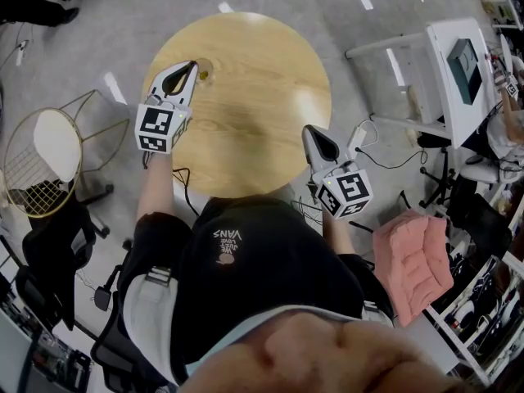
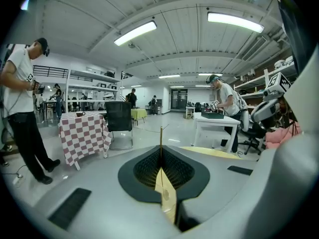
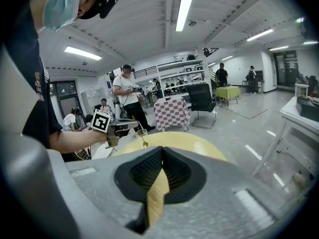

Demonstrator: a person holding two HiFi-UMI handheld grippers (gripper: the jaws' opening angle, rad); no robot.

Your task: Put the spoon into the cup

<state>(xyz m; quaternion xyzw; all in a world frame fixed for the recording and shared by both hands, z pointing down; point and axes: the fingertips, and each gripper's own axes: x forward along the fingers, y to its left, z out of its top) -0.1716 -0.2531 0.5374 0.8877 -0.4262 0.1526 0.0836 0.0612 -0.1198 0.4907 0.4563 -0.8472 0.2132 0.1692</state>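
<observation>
Round wooden table (image 1: 254,97) carries a clear cup (image 1: 202,74) near its far-left edge. The left gripper (image 1: 193,65) is clamped on the spoon (image 2: 160,133) by its thin gold handle, upright, with the bowl low inside the cup (plain in the right gripper view). The right gripper (image 1: 311,131) hangs over the table's near-right edge, jaws together and empty. A wire chair (image 1: 41,162) stands to the left and a white desk (image 1: 458,64) to the right, both apart from the table.

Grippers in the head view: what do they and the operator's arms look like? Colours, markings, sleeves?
The left gripper and right gripper match. Each has a pale grey tapered shell with black ribbed pads inside, and each carries a white cube printed with black square markers. The person wears a black short-sleeved T-shirt with a small white print on the chest.
</observation>
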